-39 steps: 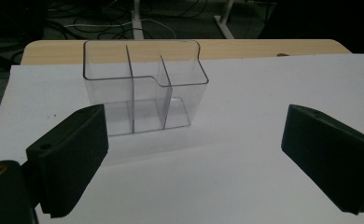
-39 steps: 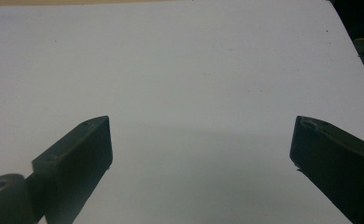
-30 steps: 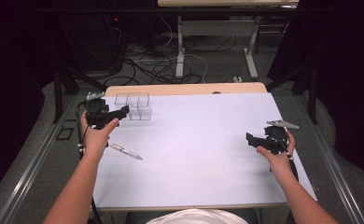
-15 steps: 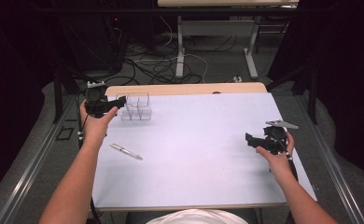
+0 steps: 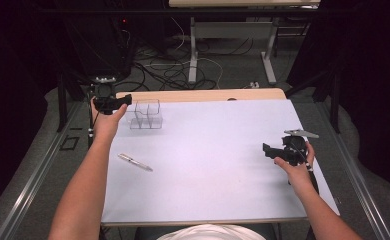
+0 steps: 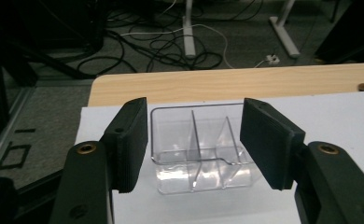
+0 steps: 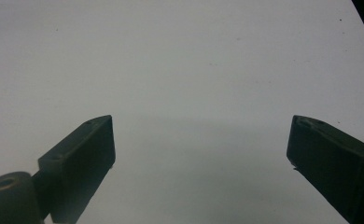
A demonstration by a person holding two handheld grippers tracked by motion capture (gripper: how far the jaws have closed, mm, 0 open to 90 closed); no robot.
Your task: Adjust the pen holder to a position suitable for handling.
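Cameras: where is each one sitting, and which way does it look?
High view: above the person's side, looking forward and down on the table; both forearms, the left gripper and right gripper show.
Left gripper view: rides the left gripper, facing the clear box; its jaws, which have just been closing, frame it without touching.
Right gripper view: rides the right gripper, facing bare table; jaws wide apart.
Shared: high and left gripper views both show the clear box.

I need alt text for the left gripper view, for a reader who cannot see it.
A clear divided box sits on a white sheet between the left gripper's two black jaws, which have just been closing but do not touch it. Beyond are a wooden table edge and cables on the floor.
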